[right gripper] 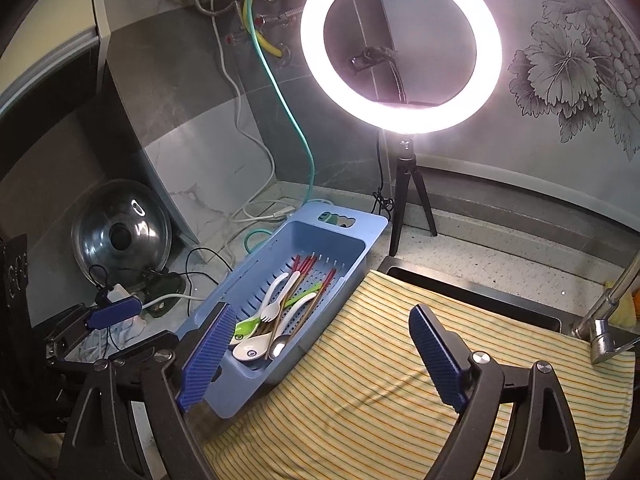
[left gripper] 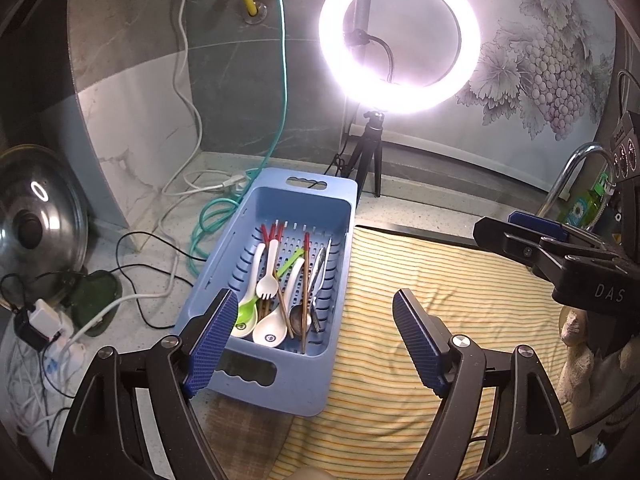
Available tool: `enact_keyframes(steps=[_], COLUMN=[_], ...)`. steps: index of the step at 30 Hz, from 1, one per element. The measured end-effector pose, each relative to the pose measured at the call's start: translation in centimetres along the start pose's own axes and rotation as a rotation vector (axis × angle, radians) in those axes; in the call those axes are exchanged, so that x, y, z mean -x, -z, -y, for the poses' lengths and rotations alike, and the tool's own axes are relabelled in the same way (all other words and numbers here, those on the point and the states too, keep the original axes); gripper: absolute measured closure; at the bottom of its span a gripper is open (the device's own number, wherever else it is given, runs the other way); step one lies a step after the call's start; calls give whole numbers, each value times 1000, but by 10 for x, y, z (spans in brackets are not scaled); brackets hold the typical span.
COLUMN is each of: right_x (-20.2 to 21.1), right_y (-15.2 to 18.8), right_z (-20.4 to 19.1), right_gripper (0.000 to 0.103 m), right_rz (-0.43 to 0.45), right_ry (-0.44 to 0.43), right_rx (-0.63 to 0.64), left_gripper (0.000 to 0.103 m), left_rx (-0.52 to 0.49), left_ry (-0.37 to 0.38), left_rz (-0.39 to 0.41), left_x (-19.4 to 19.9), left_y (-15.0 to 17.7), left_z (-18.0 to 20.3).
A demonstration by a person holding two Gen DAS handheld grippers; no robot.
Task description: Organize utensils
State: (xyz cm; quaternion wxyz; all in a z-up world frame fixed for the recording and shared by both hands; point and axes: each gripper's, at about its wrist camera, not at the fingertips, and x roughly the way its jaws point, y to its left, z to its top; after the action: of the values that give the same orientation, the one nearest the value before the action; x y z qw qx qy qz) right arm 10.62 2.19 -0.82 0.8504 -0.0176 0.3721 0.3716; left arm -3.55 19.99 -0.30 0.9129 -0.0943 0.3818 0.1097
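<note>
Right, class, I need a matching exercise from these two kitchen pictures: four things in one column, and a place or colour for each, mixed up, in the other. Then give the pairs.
Things:
1. basket
2. ring light
3. pot lid
4. striped cloth

Descriptions:
A. on a small tripod behind the basket
B. blue, with spoons, a fork and chopsticks in it
C. yellow, spread out to the right of the basket
D. shiny metal, leaning against the wall on the left

Pairs: 1-B, 2-A, 3-D, 4-C
</note>
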Motion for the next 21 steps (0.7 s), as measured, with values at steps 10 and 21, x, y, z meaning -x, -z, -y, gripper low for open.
enact_keyframes(steps=[10,21], right_x=[3,4], right_y=[-1,-1], right_z=[2,4], right_gripper=[17,17], right_rz=[6,3], right_ry=[-5,-2], right_rx=[-6,-12], left_gripper=[23,23], left_rx=[2,-3], left_ry=[0,2], left_rz=[-4,-11], left_x=[1,-1], left_y=[0,-2], left_z=[4,10])
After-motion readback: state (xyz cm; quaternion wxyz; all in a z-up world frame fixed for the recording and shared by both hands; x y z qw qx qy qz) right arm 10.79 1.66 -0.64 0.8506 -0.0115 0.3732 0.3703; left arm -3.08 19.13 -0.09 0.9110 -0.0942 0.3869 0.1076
